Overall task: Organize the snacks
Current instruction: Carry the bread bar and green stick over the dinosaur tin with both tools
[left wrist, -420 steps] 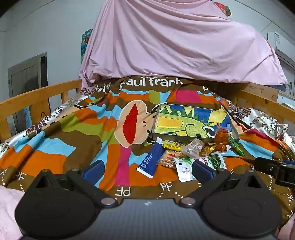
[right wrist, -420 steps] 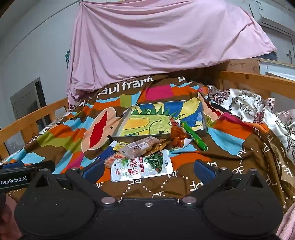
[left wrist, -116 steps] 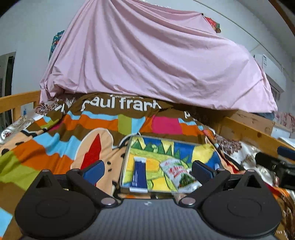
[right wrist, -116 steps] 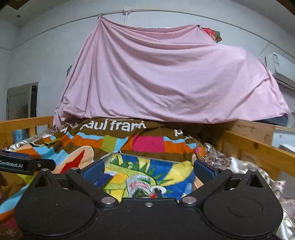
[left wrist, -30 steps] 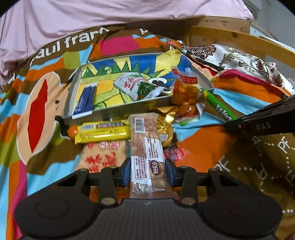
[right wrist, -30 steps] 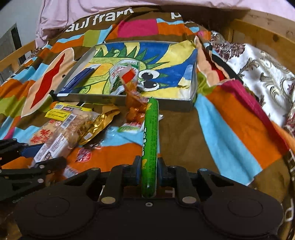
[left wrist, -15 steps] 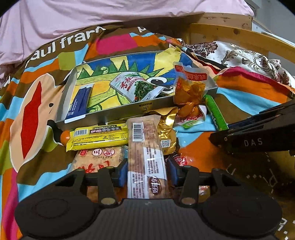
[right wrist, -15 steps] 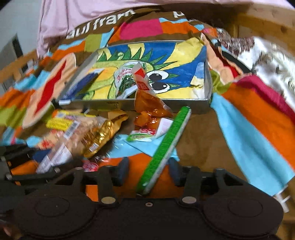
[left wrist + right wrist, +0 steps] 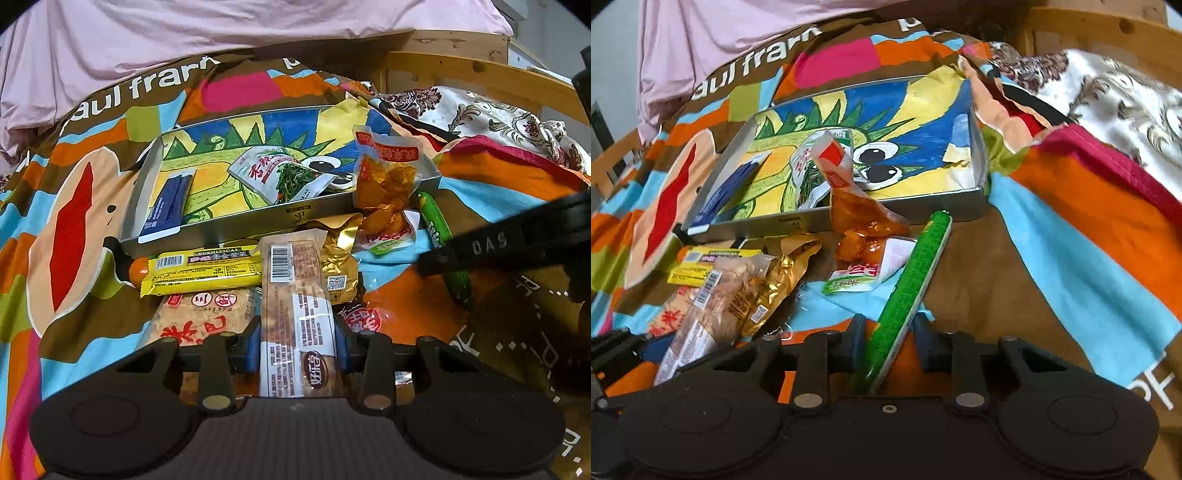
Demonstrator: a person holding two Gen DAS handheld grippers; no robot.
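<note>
Green stick (image 9: pixel 908 280) now tilted between loosened right tongs (image 9: pixel 889 343); left tongs (image 9: pixel 297 343) still clamp biscuit pack (image 9: pixel 295 314)

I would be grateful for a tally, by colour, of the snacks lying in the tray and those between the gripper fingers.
blue packet: 1
white-and-green packet: 1
clear brown packet: 1
green stick: 1
Total: 4

The left gripper (image 9: pixel 298 347) has its jaws closed on a long biscuit pack (image 9: pixel 297 314). Beyond it lie a yellow bar (image 9: pixel 201 271) and a gold packet (image 9: pixel 338 267), before the tray (image 9: pixel 240 230) holding a blue pouch (image 9: pixel 166 205) and a vegetable packet (image 9: pixel 284 177).
</note>
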